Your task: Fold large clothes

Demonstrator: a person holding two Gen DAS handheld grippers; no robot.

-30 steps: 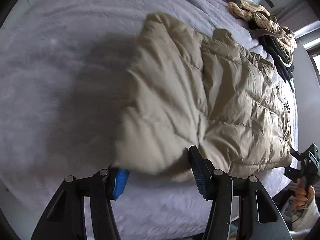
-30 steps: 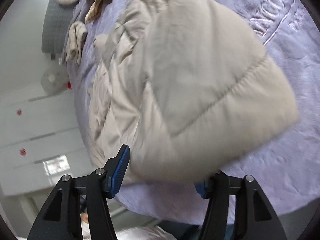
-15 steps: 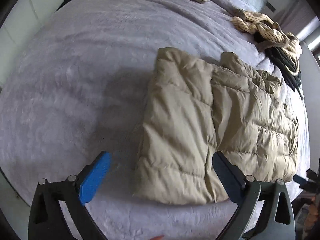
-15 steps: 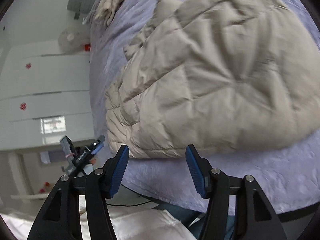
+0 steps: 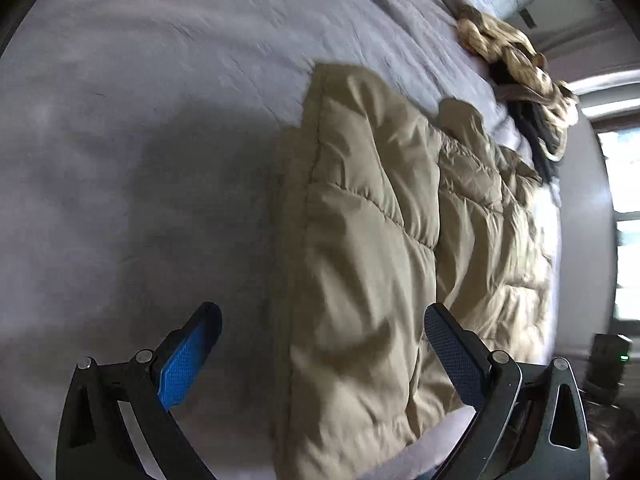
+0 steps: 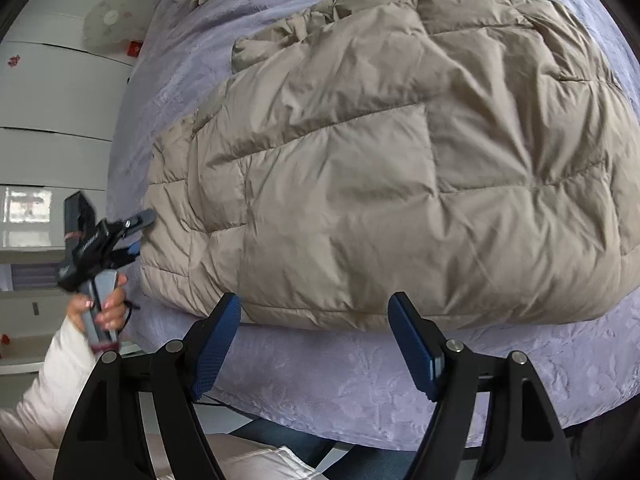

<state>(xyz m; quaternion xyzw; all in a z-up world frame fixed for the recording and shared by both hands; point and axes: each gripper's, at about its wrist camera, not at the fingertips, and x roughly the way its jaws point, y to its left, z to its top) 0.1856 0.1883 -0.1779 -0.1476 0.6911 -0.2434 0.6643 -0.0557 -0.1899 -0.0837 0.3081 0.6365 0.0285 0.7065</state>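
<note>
A folded beige quilted down jacket (image 6: pixel 380 168) is seen lying on the lavender embossed bedspread (image 6: pixel 360 380), the left gripper (image 6: pixel 134 236) gaping empty at its corner, the right gripper (image 6: pixel 316 344), jaws just widened, holding nothing.

No readable text, brand, number or sign showed in either view. The lilac bedspread (image 6: pixel 360 392) carried only an embossed floral pattern near the bed's edge, with no letters there. The left gripper (image 6: pixel 134 236), seen at the left of the right wrist view, bore a pale mark on its black body, possibly lettering, but too blurred to read.
</note>
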